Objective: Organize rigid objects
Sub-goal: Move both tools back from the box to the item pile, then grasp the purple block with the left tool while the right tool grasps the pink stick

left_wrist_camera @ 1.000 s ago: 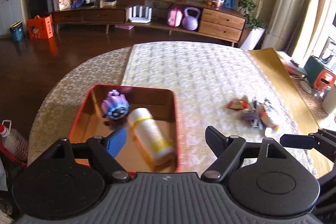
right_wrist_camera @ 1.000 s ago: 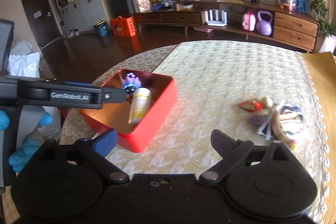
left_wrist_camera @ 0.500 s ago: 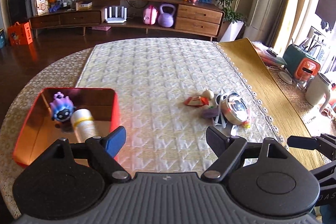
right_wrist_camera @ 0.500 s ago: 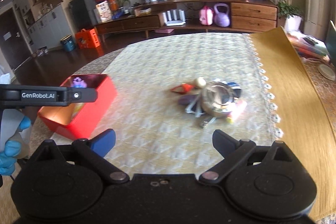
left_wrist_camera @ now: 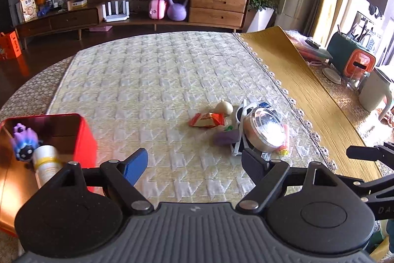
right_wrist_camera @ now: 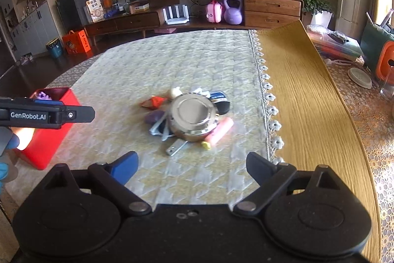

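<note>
A red tin box (left_wrist_camera: 85,137) (right_wrist_camera: 53,137) stands at the table's left and holds a purple toy figure (left_wrist_camera: 24,143) and a white bottle with a yellow band (left_wrist_camera: 46,165). A pile of small objects lies right of centre: a round silver tin (left_wrist_camera: 264,131) (right_wrist_camera: 193,116), a red snack packet (left_wrist_camera: 206,120), a beige round piece (left_wrist_camera: 225,107), a purple lump (left_wrist_camera: 226,137), a pink stick (right_wrist_camera: 220,131). My left gripper (left_wrist_camera: 194,163) is open and empty, short of the pile. My right gripper (right_wrist_camera: 192,165) is open and empty, just short of the pile.
A quilted cream cloth (left_wrist_camera: 160,80) covers the table, with a yellow mat (right_wrist_camera: 307,102) along its right side. A white jug (left_wrist_camera: 374,93) and a green-and-orange appliance (left_wrist_camera: 352,58) stand at the far right. The left gripper's body (right_wrist_camera: 46,115) reaches in at the right wrist view's left.
Both grippers have swung right, away from the red box and toward the pile. The box has slid to the left edge of both views. The white bottle lies in the box.
</note>
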Demonstrator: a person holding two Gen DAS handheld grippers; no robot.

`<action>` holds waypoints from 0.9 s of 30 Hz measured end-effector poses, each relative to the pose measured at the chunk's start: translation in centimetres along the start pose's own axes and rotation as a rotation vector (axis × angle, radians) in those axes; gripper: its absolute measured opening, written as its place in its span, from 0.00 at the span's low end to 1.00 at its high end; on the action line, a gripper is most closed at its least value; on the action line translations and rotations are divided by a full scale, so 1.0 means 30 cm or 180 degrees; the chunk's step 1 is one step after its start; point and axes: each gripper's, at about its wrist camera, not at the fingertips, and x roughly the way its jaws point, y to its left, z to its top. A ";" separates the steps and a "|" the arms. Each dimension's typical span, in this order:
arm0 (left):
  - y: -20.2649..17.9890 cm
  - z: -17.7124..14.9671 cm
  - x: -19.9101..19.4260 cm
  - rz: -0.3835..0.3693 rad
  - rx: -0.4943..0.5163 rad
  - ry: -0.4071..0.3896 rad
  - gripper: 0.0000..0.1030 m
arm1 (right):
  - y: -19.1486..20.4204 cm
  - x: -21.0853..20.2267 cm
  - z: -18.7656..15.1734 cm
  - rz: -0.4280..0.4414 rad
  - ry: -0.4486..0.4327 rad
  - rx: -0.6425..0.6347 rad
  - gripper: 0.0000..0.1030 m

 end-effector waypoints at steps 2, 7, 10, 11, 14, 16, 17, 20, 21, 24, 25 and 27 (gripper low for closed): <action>-0.016 0.001 0.033 -0.0033 0.0018 0.0028 0.81 | -0.025 0.030 0.005 -0.0004 0.0019 -0.0023 0.87; -0.061 0.001 0.117 -0.0061 0.0128 0.0090 0.81 | -0.056 0.107 0.021 -0.0018 0.0083 -0.0092 0.81; -0.080 0.004 0.157 -0.0069 0.0149 0.0100 0.81 | -0.056 0.149 0.028 0.0023 0.0096 -0.0178 0.77; -0.084 0.005 0.170 -0.0064 0.0158 0.0110 0.81 | -0.057 0.164 0.030 0.0004 0.0104 -0.0202 0.76; -0.096 0.006 0.215 -0.0027 0.0200 0.0152 0.81 | -0.065 0.208 0.034 -0.0022 0.0145 -0.0198 0.70; -0.101 0.006 0.239 -0.0006 0.0209 0.0173 0.81 | -0.076 0.236 0.037 -0.0020 0.0181 -0.0161 0.69; -0.102 0.006 0.252 0.0004 0.0208 0.0184 0.81 | -0.076 0.246 0.037 -0.0019 0.0188 -0.0167 0.67; -0.098 0.010 0.282 0.0002 0.0180 0.0193 0.81 | -0.073 0.268 0.037 -0.0027 0.0189 -0.0215 0.65; -0.097 0.012 0.289 -0.0009 0.0171 0.0194 0.81 | -0.074 0.275 0.038 -0.0025 0.0190 -0.0225 0.64; -0.089 0.019 0.308 -0.0102 0.0120 0.0212 0.81 | -0.082 0.288 0.042 -0.0009 0.0201 -0.0216 0.60; -0.086 0.021 0.316 -0.0145 0.0093 0.0232 0.81 | -0.084 0.292 0.042 -0.0001 0.0205 -0.0217 0.59; -0.079 0.026 0.330 -0.0229 0.0018 0.0271 0.79 | -0.085 0.299 0.044 0.0006 0.0211 -0.0230 0.57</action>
